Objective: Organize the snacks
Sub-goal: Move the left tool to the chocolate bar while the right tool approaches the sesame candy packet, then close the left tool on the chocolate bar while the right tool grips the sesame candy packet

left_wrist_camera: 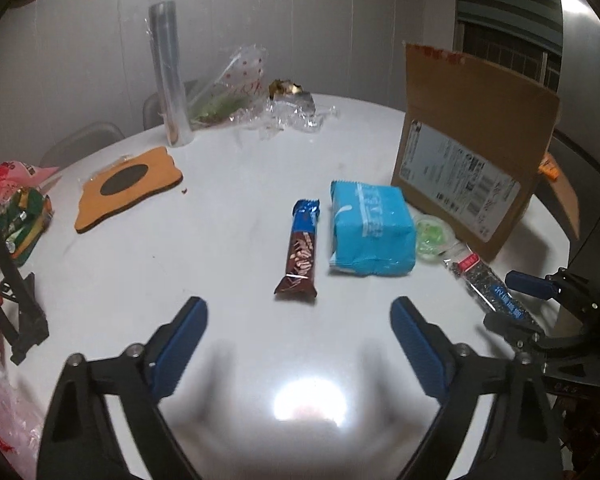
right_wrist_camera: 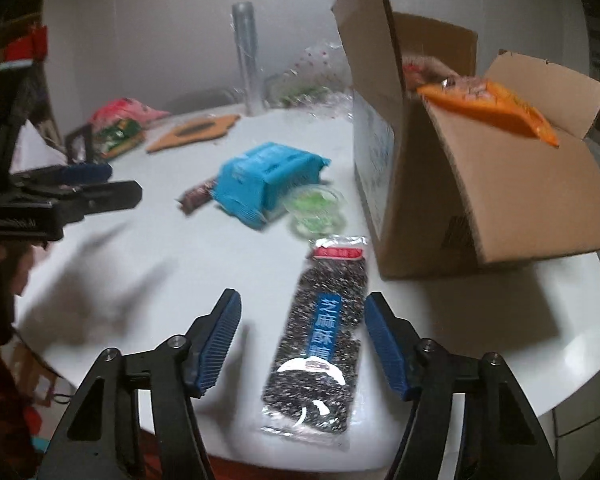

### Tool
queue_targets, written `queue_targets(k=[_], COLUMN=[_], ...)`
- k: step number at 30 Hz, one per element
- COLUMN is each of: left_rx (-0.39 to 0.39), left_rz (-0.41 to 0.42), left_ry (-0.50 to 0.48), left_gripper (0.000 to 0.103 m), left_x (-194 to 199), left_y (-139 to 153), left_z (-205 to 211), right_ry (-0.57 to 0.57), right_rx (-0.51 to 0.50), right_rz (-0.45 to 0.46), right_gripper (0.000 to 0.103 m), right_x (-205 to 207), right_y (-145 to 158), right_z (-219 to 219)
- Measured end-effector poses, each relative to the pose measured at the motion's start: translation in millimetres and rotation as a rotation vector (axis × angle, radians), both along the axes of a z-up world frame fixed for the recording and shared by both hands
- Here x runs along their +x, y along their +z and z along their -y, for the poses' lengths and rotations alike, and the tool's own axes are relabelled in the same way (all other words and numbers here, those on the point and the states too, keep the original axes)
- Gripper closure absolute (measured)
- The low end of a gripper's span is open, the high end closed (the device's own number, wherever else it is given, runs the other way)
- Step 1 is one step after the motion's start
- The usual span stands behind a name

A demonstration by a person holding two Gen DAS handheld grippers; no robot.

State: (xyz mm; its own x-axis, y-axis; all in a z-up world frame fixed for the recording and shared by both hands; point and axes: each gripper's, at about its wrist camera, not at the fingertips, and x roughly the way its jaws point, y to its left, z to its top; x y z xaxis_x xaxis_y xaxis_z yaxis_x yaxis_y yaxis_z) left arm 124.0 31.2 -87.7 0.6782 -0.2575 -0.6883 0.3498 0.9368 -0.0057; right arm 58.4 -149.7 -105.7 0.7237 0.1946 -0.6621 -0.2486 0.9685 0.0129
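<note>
The right gripper (right_wrist_camera: 302,326) is open wide around the black snack pack (right_wrist_camera: 320,344) near the table's (right_wrist_camera: 480,320) front edge (left gripper (left_wrist_camera: 298,330) wide too); squeeze its middle gently.

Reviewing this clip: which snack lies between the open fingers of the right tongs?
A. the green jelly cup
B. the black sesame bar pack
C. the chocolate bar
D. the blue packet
B: in the right wrist view the black sesame bar pack lies flat on the table between the open fingers of the right tongs, untouched; the blue packet, chocolate bar and green jelly cup sit farther off.
</note>
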Motion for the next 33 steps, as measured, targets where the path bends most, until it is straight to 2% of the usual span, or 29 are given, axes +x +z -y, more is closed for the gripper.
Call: queue_targets(k=[2,4,6,10,13,15,18,23,29,33], left_rx=[0.010,0.011,0.008,0.027,0.043,0.049,0.059,0.070,0.075,0.085], left_rz=[-0.013,-0.022,-0.037,-0.071,-0.089,-0.100,-0.115,-0.123,-0.121,-0.120], left_ry=[0.001,0.000,-0.005,-0.008,-0.011,-0.014,-0.044,-0.040,-0.039,-0.025], left_gripper=[0.023,0.024,0.024,0.037,0.044,0.047,0.058,0.079,0.081,0.081], left_x=[5.0,9.4,16.7,32.5,45.1,52.9,62.4,69.2,61.0,38.5], left_y=[-4.5,-6.6,-10.2,-17.8,-22.5,-24.9,-28.7,-33.1,-33.5,-33.0], left_z=[1.1,1.3,3.2,9.4,14.1,17.1,24.1,27.8,23.2,12.9], right_ry=[-0.014,-0.023,-0.024,-0.033,-0.037,-0.035,-0.031,-0.036,-0.045,-0.046], right_rx=[-0.014,-0.017,0.003,-0.019,0.004,0.026,0.033,0.025,0.016,0.026], right_rz=[0.005,0.008,0.005,0.010,0.023,0.020,0.019,0.015,0.018,0.016], right_gripper=[0.057,0.065,0.065,0.064,0.058,0.058,0.058,0.058,0.058,0.058], right_x=[1.8,4.1,6.9,9.5,9.1,9.2,8.8,9.9,8.0,8.6], right_y=[-3.8,-4.8,-5.3,-2.7,-1.0,-2.2,-3.1,-2.3,-2.8,-2.6], right_z=[-0.4,-0.2,2.8,-0.1,0.6,1.9,2.8,3.1,4.6,4.6])
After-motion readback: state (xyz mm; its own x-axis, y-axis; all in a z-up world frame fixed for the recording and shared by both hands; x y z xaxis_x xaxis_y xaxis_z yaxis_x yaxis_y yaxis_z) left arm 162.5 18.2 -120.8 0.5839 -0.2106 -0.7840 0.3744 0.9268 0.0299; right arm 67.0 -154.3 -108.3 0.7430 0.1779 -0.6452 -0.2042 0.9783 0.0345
